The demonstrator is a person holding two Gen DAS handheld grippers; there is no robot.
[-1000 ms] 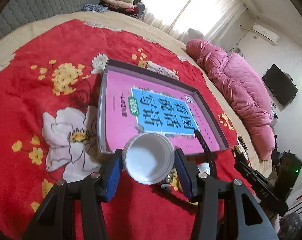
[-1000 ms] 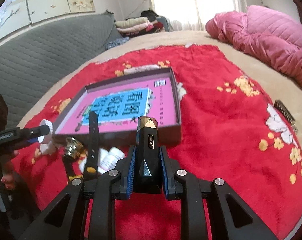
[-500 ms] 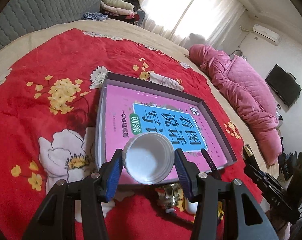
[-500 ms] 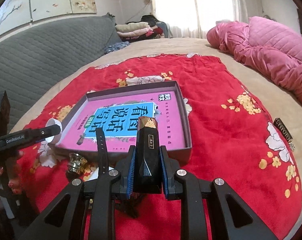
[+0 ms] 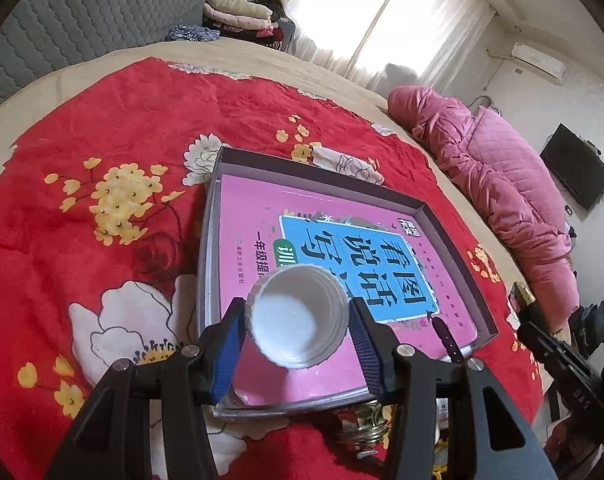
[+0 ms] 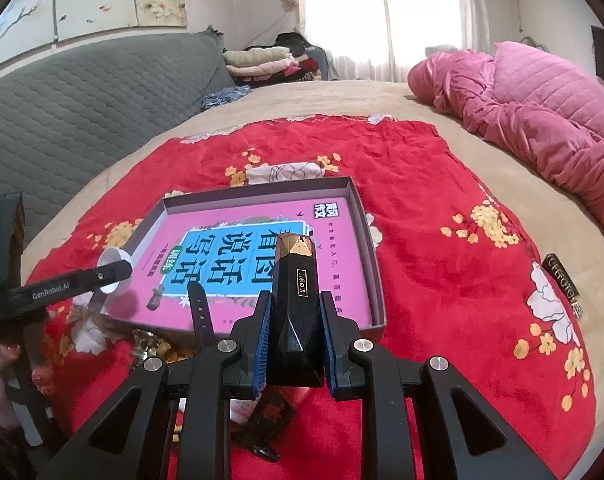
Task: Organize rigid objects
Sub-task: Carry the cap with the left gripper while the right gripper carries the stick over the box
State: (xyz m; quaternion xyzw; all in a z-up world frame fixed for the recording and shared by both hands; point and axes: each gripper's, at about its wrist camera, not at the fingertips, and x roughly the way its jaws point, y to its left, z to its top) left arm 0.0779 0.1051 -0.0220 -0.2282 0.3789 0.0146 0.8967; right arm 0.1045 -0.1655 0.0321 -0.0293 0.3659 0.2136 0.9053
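A shallow grey box [image 5: 322, 178] lies on the red flowered blanket with a pink and blue book [image 5: 342, 240] flat inside it. My left gripper [image 5: 297, 316] is shut on a white screw cap [image 5: 297, 320], open side facing the camera, held above the box's near corner. In the right wrist view the same cap [image 6: 113, 258] hangs at the box's left end [image 6: 366, 232]. My right gripper [image 6: 295, 304] is shut on a black faceted bottle with a gold top [image 6: 295, 280], held just in front of the box's near wall.
A black watch strap [image 6: 199, 312] and a brass-coloured piece [image 6: 149, 340] lie against the box's near side. A red-labelled packet [image 6: 273, 412] sits under my right gripper. A dark bar with gold lettering [image 6: 562, 284] lies at the blanket's right edge. A pink quilt [image 6: 542, 92] is heaped beyond.
Both grippers have moved closer to the box. The white cap now hangs over the box's corner instead of in front of it. The black bottle stays gripped.
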